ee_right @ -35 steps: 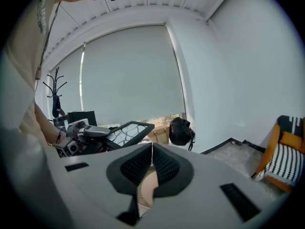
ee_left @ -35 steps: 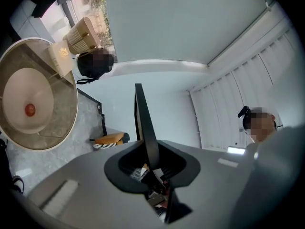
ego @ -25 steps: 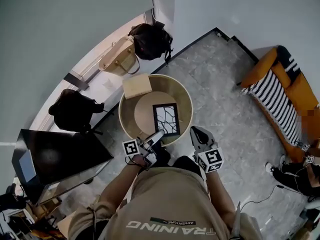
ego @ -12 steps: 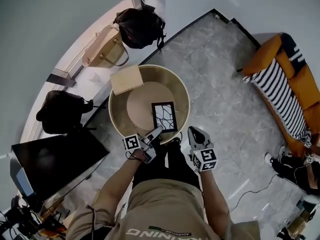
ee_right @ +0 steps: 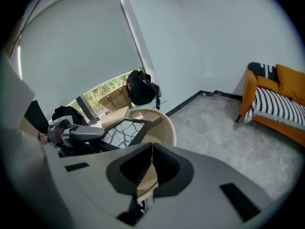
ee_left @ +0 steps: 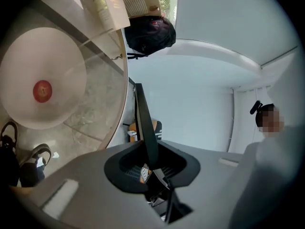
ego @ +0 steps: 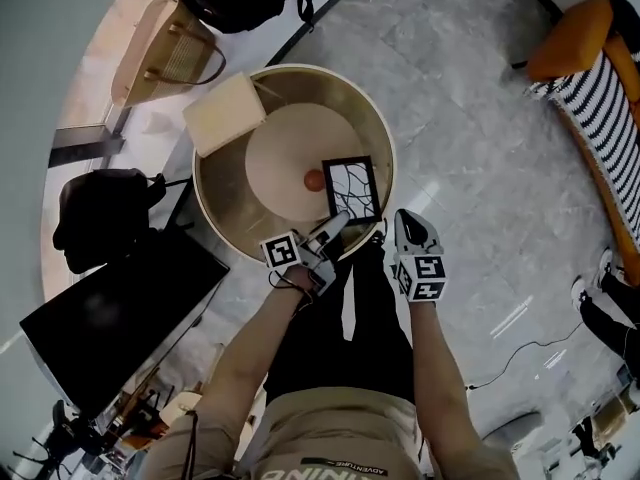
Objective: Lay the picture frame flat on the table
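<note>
- A pale, flat box (ego: 225,113) lies on the far left rim of the round worktop (ego: 230,210), out of the way.
- The worktop has a smooth, pale disc in the middle with a small red dot (ego: 314,179) on it.
- The left gripper (ego: 338,224) has its jaws pinched on the thin black edge of the picture frame (ego: 352,188), I think so it can tip the frame down.
- The frame is over the worktop's near right side. It is tilted, not flat yet, and shows black wiggly lines on white.
- The right gripper (ego: 406,220) hangs just beside the frame, with its jaws closed on nothing.
</note>
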Demonstrator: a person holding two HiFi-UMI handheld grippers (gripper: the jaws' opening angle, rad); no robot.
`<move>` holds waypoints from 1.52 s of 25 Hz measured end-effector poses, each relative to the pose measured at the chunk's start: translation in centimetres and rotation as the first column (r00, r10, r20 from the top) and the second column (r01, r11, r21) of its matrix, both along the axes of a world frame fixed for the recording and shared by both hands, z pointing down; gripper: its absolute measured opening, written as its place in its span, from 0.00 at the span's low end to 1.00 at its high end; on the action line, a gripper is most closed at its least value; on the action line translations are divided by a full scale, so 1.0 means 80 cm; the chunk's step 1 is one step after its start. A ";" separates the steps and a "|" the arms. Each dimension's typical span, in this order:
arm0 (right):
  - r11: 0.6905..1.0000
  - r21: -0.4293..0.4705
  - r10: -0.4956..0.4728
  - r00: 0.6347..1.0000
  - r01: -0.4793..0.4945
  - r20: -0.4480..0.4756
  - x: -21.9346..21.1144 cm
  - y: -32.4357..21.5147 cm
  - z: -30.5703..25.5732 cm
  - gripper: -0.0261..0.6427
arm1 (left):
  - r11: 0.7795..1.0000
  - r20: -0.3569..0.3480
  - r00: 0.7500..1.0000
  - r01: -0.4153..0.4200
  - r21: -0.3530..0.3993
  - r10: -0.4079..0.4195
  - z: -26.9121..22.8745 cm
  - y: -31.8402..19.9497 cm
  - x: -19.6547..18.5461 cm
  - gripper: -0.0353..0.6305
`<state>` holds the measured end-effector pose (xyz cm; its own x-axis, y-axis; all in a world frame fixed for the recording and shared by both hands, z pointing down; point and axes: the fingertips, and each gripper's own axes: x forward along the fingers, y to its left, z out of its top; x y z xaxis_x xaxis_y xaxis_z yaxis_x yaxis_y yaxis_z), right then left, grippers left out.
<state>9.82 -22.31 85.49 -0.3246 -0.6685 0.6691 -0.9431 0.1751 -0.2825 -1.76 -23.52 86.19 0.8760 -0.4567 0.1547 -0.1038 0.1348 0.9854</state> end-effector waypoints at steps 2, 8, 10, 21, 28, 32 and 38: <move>1.000 -0.017 0.016 1.000 -0.015 0.016 0.000 0.002 0.027 0.05 | 1.000 0.004 1.000 0.001 -0.014 -0.001 0.027 -0.003 0.007 0.16; 0.999 -0.049 0.000 0.999 0.002 0.041 0.002 -0.006 0.083 0.05 | 0.999 0.033 0.999 -0.016 -0.031 0.017 0.083 -0.013 0.021 0.16; 0.998 -0.055 -0.004 0.999 0.007 0.041 0.005 -0.007 0.091 0.05 | 0.999 0.029 0.999 -0.020 -0.044 0.021 0.090 -0.013 0.023 0.16; 0.993 -0.060 -0.094 0.992 0.099 0.085 -0.011 -0.002 0.107 0.05 | 0.992 0.195 0.974 -0.110 -0.054 0.118 0.133 -0.004 0.029 0.16; 0.990 -0.083 -0.101 0.987 0.112 0.123 -0.026 0.008 0.114 0.05 | 0.989 0.430 0.891 -0.145 -0.030 0.144 0.157 0.002 0.014 0.29; 0.988 -0.084 -0.116 0.985 0.127 0.128 -0.027 0.014 0.113 0.05 | 0.979 0.556 0.812 -0.204 -0.016 0.178 0.161 0.006 0.015 0.47; 0.986 -0.080 -0.136 0.981 0.148 0.139 -0.029 0.018 0.112 0.05 | 0.923 0.813 0.561 -0.377 0.083 0.156 0.160 0.000 0.007 0.55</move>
